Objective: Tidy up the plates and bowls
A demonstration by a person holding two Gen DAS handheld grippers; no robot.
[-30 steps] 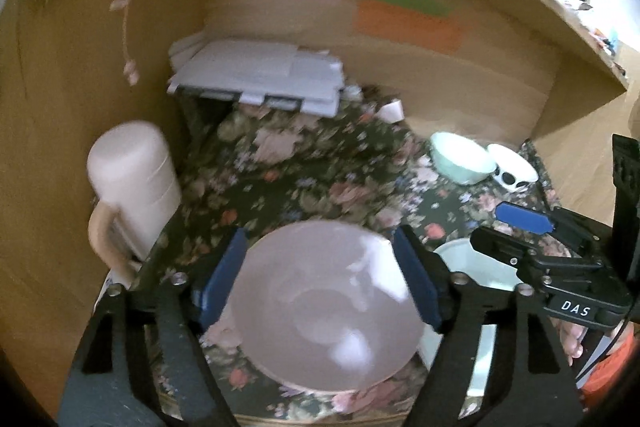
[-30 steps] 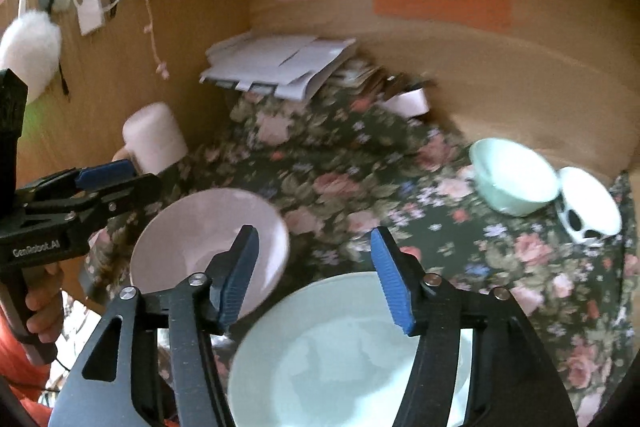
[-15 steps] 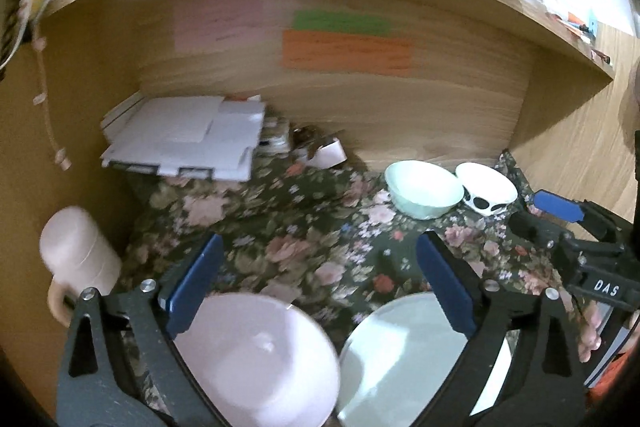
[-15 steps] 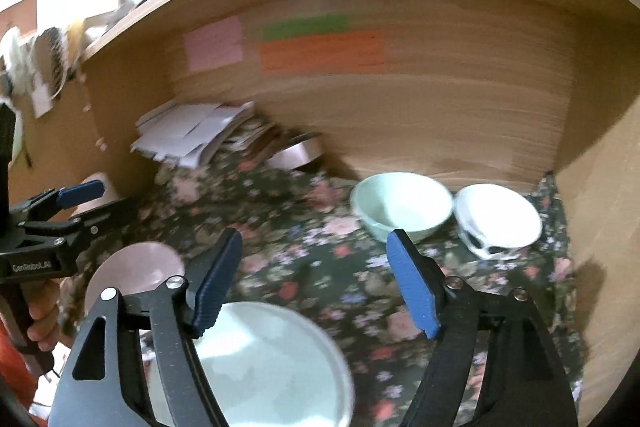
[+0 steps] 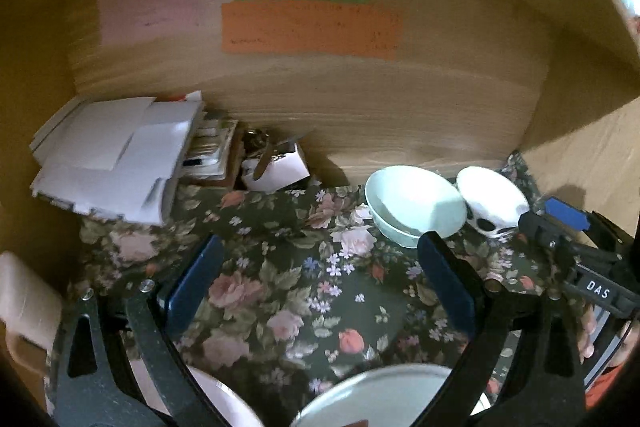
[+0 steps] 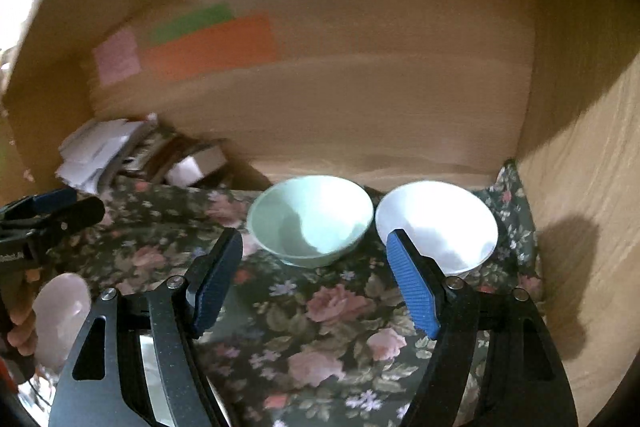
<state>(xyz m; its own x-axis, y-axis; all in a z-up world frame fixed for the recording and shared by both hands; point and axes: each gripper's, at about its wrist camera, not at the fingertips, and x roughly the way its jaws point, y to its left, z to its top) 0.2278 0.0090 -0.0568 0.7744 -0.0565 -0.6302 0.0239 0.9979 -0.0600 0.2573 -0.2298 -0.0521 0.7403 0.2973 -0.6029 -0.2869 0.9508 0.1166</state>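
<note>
A mint green bowl (image 6: 310, 219) and a white bowl with black spots (image 6: 438, 225) stand side by side at the back right of the flowered cloth; both also show in the left wrist view, mint (image 5: 414, 205) and white (image 5: 492, 201). My right gripper (image 6: 316, 291) is open and empty, just in front of the two bowls. My left gripper (image 5: 320, 291) is open and empty over bare cloth. A pink plate (image 5: 224, 403) and a pale green plate (image 5: 384, 395) lie at the near edge under the left gripper. The pink plate also shows at the right wrist view's left (image 6: 60, 311).
A pile of white papers (image 5: 116, 155) and a small white box (image 5: 280, 167) sit at the back left. A pink mug (image 5: 24, 311) stands at the left. Wooden walls (image 6: 580, 227) close in the back and right. Coloured notes (image 5: 308, 27) stick to the back wall.
Both grippers have moved forward into the shelf. The two plates have slid to the bottom of the views, and the two bowls now appear larger and closer to the right gripper.
</note>
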